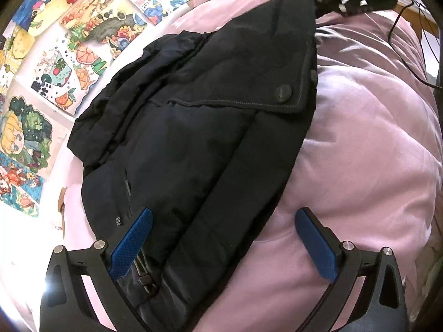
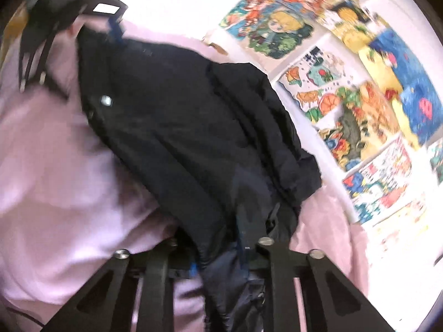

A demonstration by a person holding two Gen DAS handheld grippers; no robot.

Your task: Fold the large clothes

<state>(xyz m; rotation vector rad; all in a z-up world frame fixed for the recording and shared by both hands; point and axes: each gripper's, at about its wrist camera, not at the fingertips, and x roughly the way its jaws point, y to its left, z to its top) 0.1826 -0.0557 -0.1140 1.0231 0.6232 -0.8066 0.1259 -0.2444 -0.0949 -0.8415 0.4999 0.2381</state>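
Black padded jacket (image 1: 193, 127): laid centre frame on pink bedding (image 1: 360, 152). Judged bulky, soft, slippery-shelled; best taken at hem or collar edges. Left gripper (image 1: 224, 238): jaws held apart over the hem, lower frame. Right gripper (image 2: 221, 251): clamped on jacket fabric

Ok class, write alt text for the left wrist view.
A black padded jacket lies on a pink duvet, with the left claw open over its hem. Colourful drawings cover the wall behind.
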